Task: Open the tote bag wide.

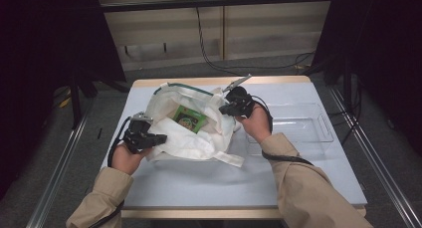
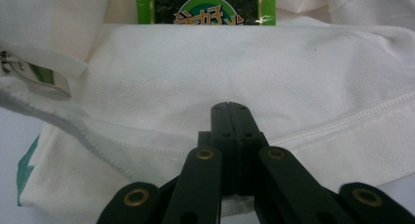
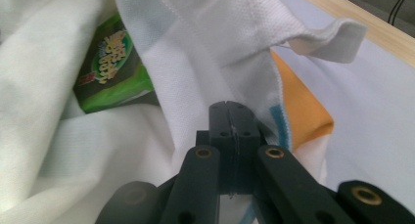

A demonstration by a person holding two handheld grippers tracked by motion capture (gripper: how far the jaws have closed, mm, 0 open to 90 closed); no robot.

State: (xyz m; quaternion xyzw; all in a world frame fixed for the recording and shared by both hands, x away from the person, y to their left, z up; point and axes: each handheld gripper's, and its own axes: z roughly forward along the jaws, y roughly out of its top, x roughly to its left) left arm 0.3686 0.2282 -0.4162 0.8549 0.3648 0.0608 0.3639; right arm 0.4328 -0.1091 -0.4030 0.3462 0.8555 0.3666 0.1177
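Alongside, clear tray [image 1: 318, 133]; bag [image 1: 199, 138] between

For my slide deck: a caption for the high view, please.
Two hand-held grippers, left gripper and right gripper, pinch a white cloth bag holding a green packet.

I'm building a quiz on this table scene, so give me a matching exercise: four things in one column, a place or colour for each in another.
Things:
1. green packet
2. clear tray
3. left tool
4. white cloth bag

Places or colours:
a. on the table's right side
b. lying open in the middle of the table
c. inside the bag's opening
d. at the bag's near left edge, jaws together

Pairs: 1-c, 2-a, 3-d, 4-b
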